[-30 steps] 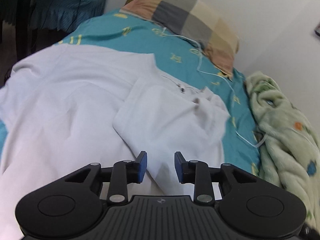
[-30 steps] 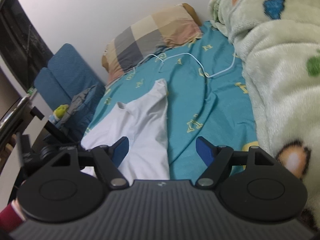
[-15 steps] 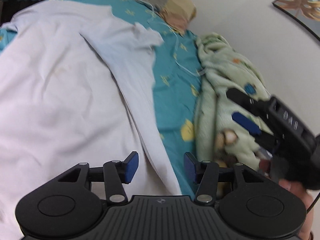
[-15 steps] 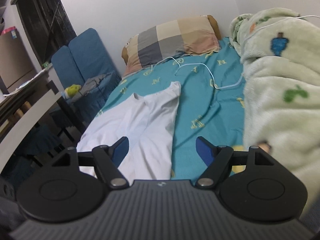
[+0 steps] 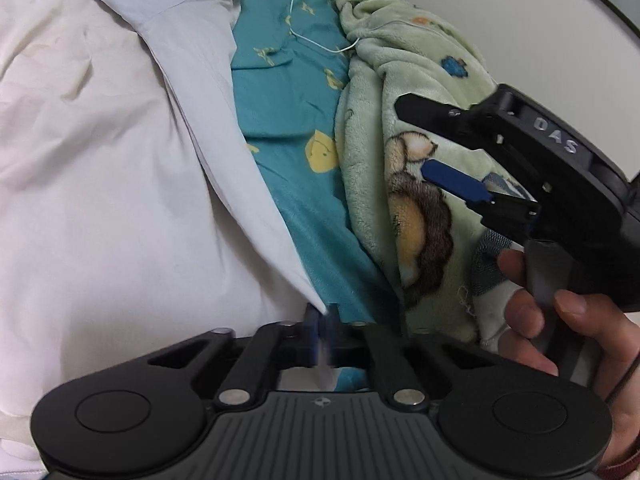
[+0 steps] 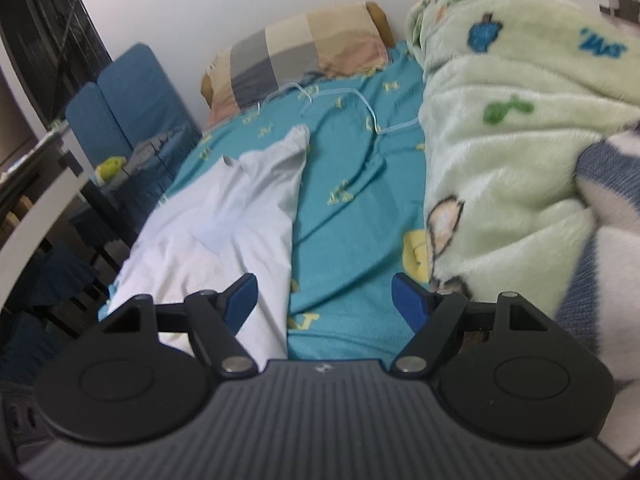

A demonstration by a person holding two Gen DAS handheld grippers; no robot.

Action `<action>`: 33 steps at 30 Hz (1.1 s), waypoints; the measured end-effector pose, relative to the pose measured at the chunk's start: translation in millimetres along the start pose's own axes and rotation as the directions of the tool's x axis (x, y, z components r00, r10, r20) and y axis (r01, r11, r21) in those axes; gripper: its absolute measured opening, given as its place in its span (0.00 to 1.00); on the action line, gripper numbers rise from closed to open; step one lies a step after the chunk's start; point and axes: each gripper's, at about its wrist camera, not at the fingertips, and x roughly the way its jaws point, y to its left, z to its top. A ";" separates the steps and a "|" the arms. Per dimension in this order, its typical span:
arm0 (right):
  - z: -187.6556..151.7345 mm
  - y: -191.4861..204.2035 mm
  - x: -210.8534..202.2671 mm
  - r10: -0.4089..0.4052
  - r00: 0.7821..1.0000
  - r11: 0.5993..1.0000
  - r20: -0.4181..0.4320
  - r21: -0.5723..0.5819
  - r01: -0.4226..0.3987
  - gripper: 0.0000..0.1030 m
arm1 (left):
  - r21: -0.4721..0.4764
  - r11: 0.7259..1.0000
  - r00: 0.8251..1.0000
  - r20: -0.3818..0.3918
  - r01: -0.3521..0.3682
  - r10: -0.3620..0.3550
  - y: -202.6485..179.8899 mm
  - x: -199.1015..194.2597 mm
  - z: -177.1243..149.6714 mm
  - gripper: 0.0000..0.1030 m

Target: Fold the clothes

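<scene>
A white shirt [image 5: 100, 168] lies spread on the teal bedsheet [image 5: 288, 92], one side folded inward with a long diagonal edge. My left gripper [image 5: 322, 330] is shut on the near bottom corner of that folded edge; white cloth shows between its blue pads. In the left wrist view my right gripper [image 5: 416, 140] hangs open over the green blanket, held by a hand [image 5: 560, 320]. The right wrist view shows the same white shirt [image 6: 224, 232] ahead and to the left, and my right gripper [image 6: 325, 300] stands wide open with nothing between its fingers.
A fluffy green blanket [image 6: 512, 140] is heaped along the right side of the bed. A checked pillow [image 6: 296, 52] and a white cable [image 6: 360, 108] lie at the head. A blue chair [image 6: 128, 104] and a desk edge [image 6: 36, 232] stand left of the bed.
My left gripper swept right along the shirt to its near corner and closed on the cloth. The right gripper came into the left wrist view, still open.
</scene>
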 end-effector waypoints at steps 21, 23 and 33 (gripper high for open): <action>-24.9 36.2 30.3 0.119 0.973 0.987 -0.197 -0.082 -0.137 0.73 | -0.212 0.957 0.979 -0.096 -0.196 0.179 86.2 -70.6 17.3 0.03; -26.9 36.6 31.1 0.152 0.963 0.983 -0.223 -0.064 -0.170 0.73 | -0.211 0.960 0.982 -0.085 -0.184 0.169 86.8 -73.7 17.7 0.03; -50.6 72.6 15.8 0.237 0.856 0.924 -0.460 -0.164 -0.345 0.72 | -0.192 0.979 0.996 0.054 -0.065 0.076 74.6 -107.7 19.3 0.24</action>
